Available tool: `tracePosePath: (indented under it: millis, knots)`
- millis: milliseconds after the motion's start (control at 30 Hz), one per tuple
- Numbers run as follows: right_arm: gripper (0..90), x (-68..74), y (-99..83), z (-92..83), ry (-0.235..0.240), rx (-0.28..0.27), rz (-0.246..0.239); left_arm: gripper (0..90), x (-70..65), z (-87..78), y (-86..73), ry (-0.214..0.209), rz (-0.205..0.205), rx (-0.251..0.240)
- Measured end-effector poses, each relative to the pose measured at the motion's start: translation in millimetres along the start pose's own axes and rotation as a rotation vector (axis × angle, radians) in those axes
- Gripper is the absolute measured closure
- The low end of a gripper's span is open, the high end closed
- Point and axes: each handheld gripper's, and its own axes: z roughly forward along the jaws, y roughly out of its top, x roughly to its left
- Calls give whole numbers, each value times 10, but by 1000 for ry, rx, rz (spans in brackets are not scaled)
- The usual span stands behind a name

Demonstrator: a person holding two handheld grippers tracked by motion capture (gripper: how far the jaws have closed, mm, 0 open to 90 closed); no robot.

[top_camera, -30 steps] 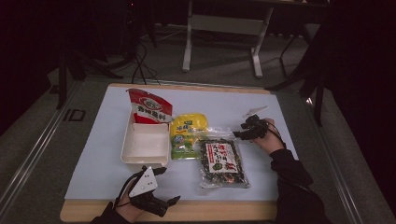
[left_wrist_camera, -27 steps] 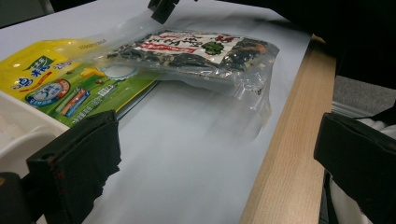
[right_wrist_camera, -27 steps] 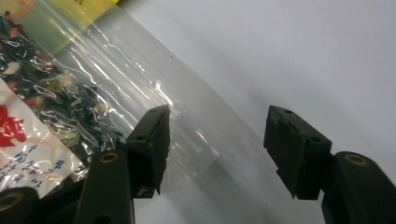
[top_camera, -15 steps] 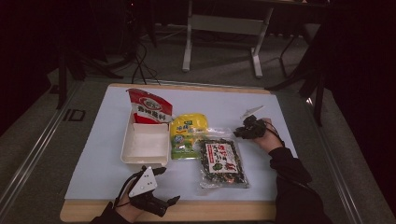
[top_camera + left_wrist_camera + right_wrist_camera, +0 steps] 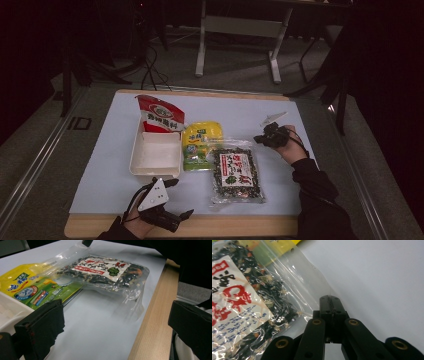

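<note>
1. Right gripper point(image 5: 331, 305): jaws have just been closing and now meet tip to tip, pinched on the clear top edge of the dried-vegetable packet point(image 5: 249, 305). The hold is film only, at the corner. Thin hold, so my guess is it slips out if the hand pulls fast.
2. That packet point(image 5: 236, 172) lies flat on the pale blue mat point(image 5: 100, 150), right of centre, near side. The contents sit well below the pinched edge, so I'd expect a lift to swing the heavy end down and maybe tear or peel the film at the pads.
3. Its far-left corner overlaps the yellow-green packet point(image 5: 199, 145). Dragging instead of lifting could pull that one along.
4. White tray point(image 5: 155, 155) sits left of the yellow-green packet, touching or nearly; I can't tell which. The red packet point(image 5: 160, 115) leans at its far end. A low carry leftward could knock the red packet over or clip the tray rim.
5. Left gripper point(image 5: 165, 212): jaws spread wide, holding nothing, parked at the near edge of the wooden table point(image 5: 225, 225). It sits near the packet's near-left corner and could snag the swinging end.
6. The packet's near end lies close to the table edge, so a slip there may drop it on the floor.
</note>
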Motion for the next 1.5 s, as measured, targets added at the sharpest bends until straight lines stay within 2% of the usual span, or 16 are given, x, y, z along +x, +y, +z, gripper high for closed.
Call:
tracePosePath:
  millis: [133,267,433,500,700,733,867,1100,1167,1233,1267,1433,1500]
  knots:
    - [900,20,18,-93,-23,-9,-13,17,-11,-10,52,4,2,5]
    - [900,32,50,-236,-46,-43,-22,18,-7,-34,123,-2,3,-8]
    - [900,68,120,-459,-71,-94,-48,17,-4,-25,238,-20,-1,16]
    - [900,89,144,-543,-84,-113,-60,18,3,-14,271,-41,-15,22]
    - [900,166,198,-735,-96,-154,-91,17,28,-8,378,-12,-1,25]
    - [900,217,222,-810,-100,-170,-115,17,50,-22,428,1,6,23]
    - [900,318,273,-954,-102,-206,-148,17,106,-39,526,16,8,14]
    - [900,565,395,-1202,-102,-268,-226,17,192,-2,621,35,8,22]
    - [900,642,421,-1259,-94,-287,-247,18,224,37,648,13,-5,22]
    - [900,726,444,-1315,-86,-302,-269,17,237,66,659,15,-6,23]
    - [900,757,452,-1334,-88,-309,-280,17,252,88,659,-3,-17,23]
    - [900,945,500,-1463,-80,-343,-335,18,297,178,661,-18,-45,28]
    - [900,1010,511,-1518,-60,-363,-350,18,317,206,676,-27,-61,27]
